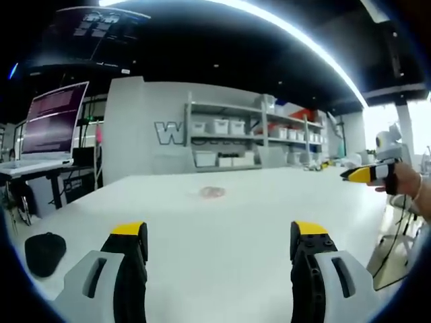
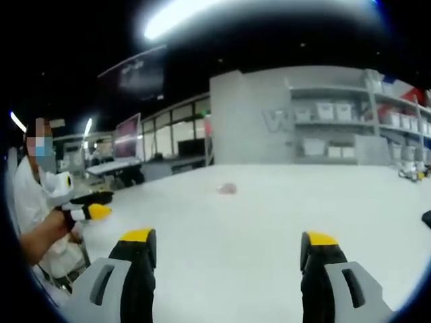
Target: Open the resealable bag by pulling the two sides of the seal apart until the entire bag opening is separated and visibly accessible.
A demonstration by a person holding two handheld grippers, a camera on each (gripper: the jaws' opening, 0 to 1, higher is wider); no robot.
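A small, pinkish see-through resealable bag (image 1: 212,192) lies flat near the middle of the white table (image 1: 222,269). In the left gripper view my left gripper (image 1: 219,232) is open, well short of the bag, with nothing between its yellow-tipped jaws. My right gripper (image 1: 367,175) comes in from the right, held in a hand above the table's edge. In the right gripper view the same bag (image 2: 227,188) is far ahead on the table (image 2: 229,269). The right gripper (image 2: 229,237) stands open and empty. The left gripper (image 2: 87,212) shows at the left, held by a person.
A black object (image 1: 45,252) rests on the table's left corner. A monitor (image 1: 54,121) stands on a desk to the left, and shelves with white bins (image 1: 229,134) line the back wall. A dark item (image 2: 426,219) sits at the table's right edge.
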